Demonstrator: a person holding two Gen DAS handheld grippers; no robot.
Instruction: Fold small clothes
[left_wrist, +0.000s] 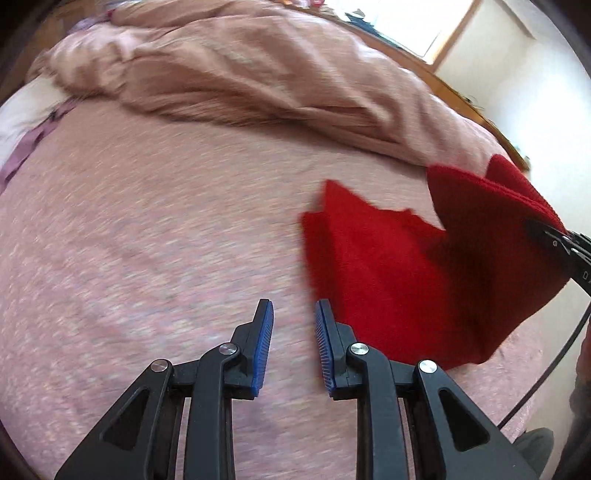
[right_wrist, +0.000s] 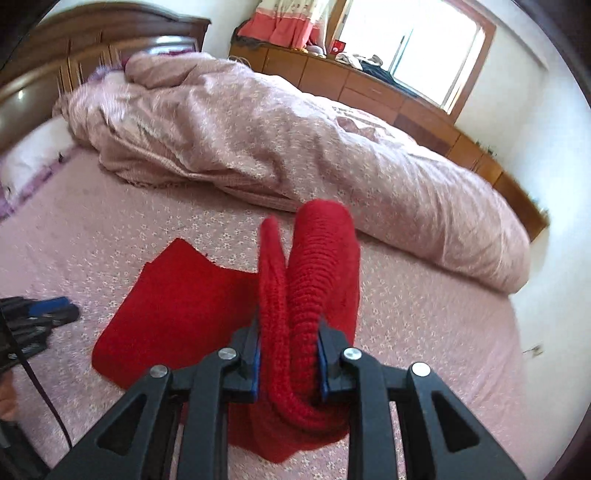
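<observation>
A small red knitted garment (left_wrist: 399, 273) lies on the pink bedsheet (left_wrist: 147, 240), partly flat and partly lifted at its right side. My right gripper (right_wrist: 288, 339) is shut on a bunched fold of the red knit (right_wrist: 314, 280) and holds it up above the bed; it also shows at the right edge of the left wrist view (left_wrist: 554, 240). The flat part of the garment (right_wrist: 177, 306) lies to the left below it. My left gripper (left_wrist: 293, 317) is open and empty, just left of the garment's near edge; it shows at the left of the right wrist view (right_wrist: 40, 314).
A rumpled pink duvet (right_wrist: 295, 140) lies heaped across the far half of the bed. A dark wooden headboard (right_wrist: 92, 40) stands at the back left. A low wooden cabinet (right_wrist: 369, 85) runs under the window. A black cable (left_wrist: 546, 369) hangs at the right.
</observation>
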